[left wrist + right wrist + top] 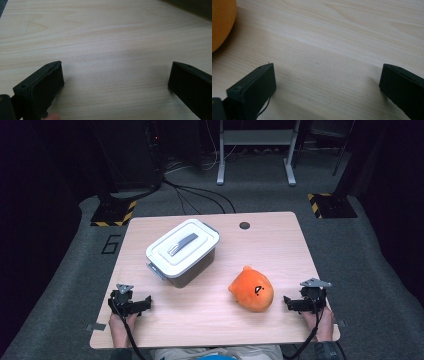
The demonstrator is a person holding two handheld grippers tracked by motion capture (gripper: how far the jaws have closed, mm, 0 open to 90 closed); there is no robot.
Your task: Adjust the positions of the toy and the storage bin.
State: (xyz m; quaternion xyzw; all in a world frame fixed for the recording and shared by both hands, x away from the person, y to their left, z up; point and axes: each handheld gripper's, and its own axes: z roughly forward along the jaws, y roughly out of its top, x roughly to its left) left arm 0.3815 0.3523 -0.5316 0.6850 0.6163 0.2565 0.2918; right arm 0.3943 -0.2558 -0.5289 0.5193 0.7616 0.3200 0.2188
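Nearest, the left gripper (148,301) and right gripper (286,301) rest low on the table (210,320), jaws spread wide with bare wood between them; the orange plush (251,290) lies just beside the right gripper, toward the left one; farther off, beyond the left gripper, stands the lidded box (183,251).

The high view is taken from above the near edge of the table (210,320), tilted forward and down, so the whole top and the floor behind get covered. The left gripper view is shot low and close along its own jaws, almost skimming the wood. Same deal for the right gripper view, with the plush (220,22) caught at its left edge; that plush (252,289) is shared with the high view.
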